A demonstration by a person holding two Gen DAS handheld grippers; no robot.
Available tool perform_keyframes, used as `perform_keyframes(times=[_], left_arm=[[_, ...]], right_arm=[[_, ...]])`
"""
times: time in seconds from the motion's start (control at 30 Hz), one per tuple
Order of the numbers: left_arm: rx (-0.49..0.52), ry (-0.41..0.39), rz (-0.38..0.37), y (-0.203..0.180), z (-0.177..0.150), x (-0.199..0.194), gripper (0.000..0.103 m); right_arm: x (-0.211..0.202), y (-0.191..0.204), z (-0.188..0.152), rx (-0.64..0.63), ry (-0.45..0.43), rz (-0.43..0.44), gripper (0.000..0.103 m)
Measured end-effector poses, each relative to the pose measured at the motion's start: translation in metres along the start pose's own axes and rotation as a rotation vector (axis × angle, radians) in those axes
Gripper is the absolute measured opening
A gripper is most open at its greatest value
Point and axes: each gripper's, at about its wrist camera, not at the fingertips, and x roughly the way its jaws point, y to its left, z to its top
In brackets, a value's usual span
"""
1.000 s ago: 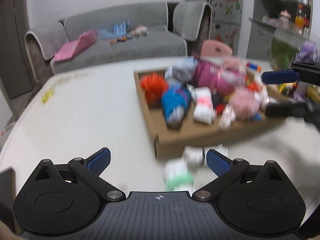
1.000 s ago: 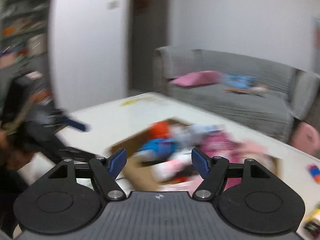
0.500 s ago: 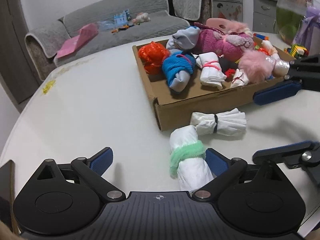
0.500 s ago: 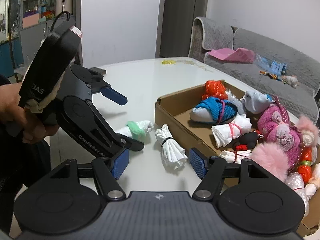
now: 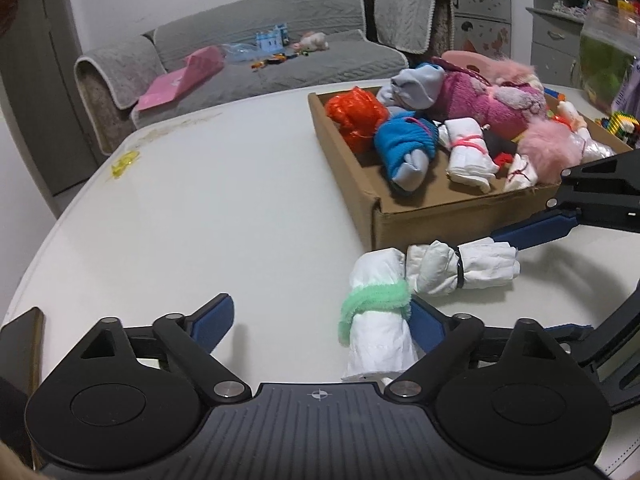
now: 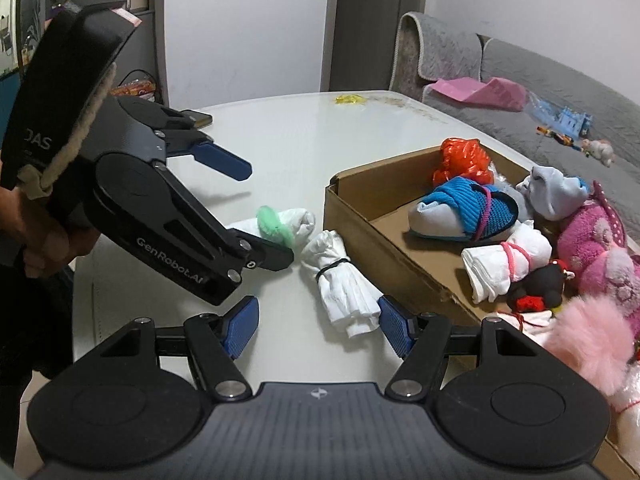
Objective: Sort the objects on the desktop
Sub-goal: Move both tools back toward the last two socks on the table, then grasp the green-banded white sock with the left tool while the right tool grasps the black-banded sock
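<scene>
White tabletop (image 5: 208, 208), cardboard box (image 5: 452, 216) on it at right, full of bundled socks and soft toys: orange bundle (image 5: 356, 114), blue knit bundle (image 5: 406, 148), white bundle with pink band (image 5: 468, 156), magenta plush (image 5: 492, 102), pink fluffy ball (image 5: 548, 152).

Two white rolls lie on the tabletop outside the box, just beside its near wall. White roll with green band (image 5: 378, 320) sits between the left tongs (image 5: 320, 324); the right pad is at or against its side, the left pad is well clear with bare tabletop in the gap. Left tongs apart, jaws have just been closing a little, roll between them but not clamped. In the right wrist view the left tongs (image 6: 268, 216) straddle the green band end (image 6: 276, 222).

White roll with black band (image 6: 344, 280) lies next to the green-banded one, touching it at one end. Right tongs (image 6: 318, 328) about half open around its flared end; the right pad is close to the cloth, contact unclear, the left pad is clear of it. Not clamped.

A person's hand (image 6: 38, 236) grips the left handle. Dark phone-like slab (image 6: 198, 118) at the far tabletop edge. Grey sofa (image 5: 280, 44) behind with a pink cushion (image 5: 180, 80).
</scene>
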Motion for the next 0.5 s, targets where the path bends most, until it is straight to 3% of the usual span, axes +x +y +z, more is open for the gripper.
perform_keyframes(times=[0.2, 0.3, 0.37, 0.5], left_arm=[[-0.023, -0.006, -0.011, 0.007, -0.001, 0.0, 0.081], [-0.03, -0.009, -0.015, 0.01, 0.0, -0.001, 0.067], [-0.041, -0.01, -0.003, 0.014, 0.0, -0.002, 0.052], [-0.074, -0.004, 0.001, 0.026, -0.003, -0.004, 0.042]], right_arm=[[0.003, -0.001, 0.0, 0.02, -0.002, 0.019, 0.061], [0.002, 0.001, 0.002, 0.012, -0.011, 0.03, 0.056], [0.001, 0.004, 0.003, 0.007, -0.008, 0.059, 0.036], [-0.005, 0.014, 0.001, -0.032, 0.004, 0.106, 0.024]])
